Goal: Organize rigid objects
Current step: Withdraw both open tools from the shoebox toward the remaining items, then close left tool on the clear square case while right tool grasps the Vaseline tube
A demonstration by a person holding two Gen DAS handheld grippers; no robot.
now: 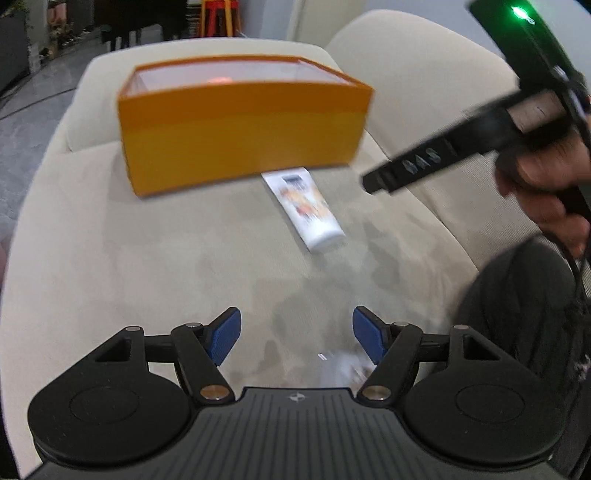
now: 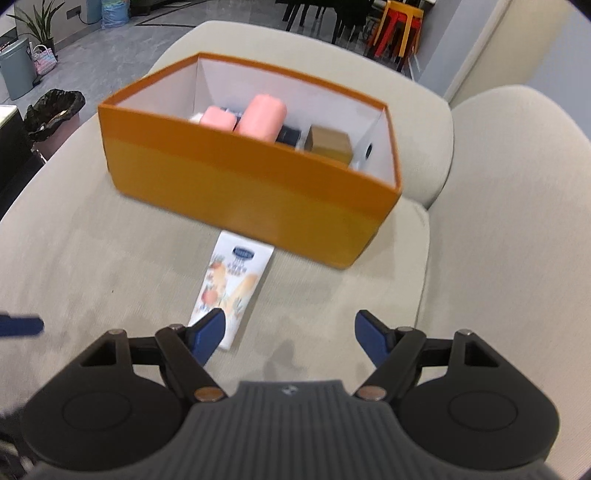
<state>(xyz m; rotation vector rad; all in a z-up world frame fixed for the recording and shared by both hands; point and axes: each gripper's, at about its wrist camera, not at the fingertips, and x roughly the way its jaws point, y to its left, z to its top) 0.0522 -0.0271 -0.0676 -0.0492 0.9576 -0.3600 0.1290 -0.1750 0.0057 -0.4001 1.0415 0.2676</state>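
Observation:
An open orange box (image 2: 251, 192) stands on a beige sofa seat (image 2: 92, 266). It holds two pink cylinders (image 2: 260, 116), a brown cube (image 2: 328, 142) and dark items. A white tube with orange print (image 2: 232, 288) lies flat on the seat just in front of the box; it also shows in the left wrist view (image 1: 304, 208), near the box (image 1: 240, 140). My right gripper (image 2: 290, 338) is open and empty, just above the tube's near end. My left gripper (image 1: 297, 338) is open and empty, well short of the tube. A blurred white thing (image 1: 341, 369) lies under it.
The sofa's back cushions (image 2: 517, 221) rise to the right. The hand with the right gripper (image 1: 480, 144) reaches in from the right in the left wrist view. Beyond the sofa are a grey floor, a bin (image 2: 16, 68), a black bag (image 2: 53, 110) and stools (image 2: 399, 29).

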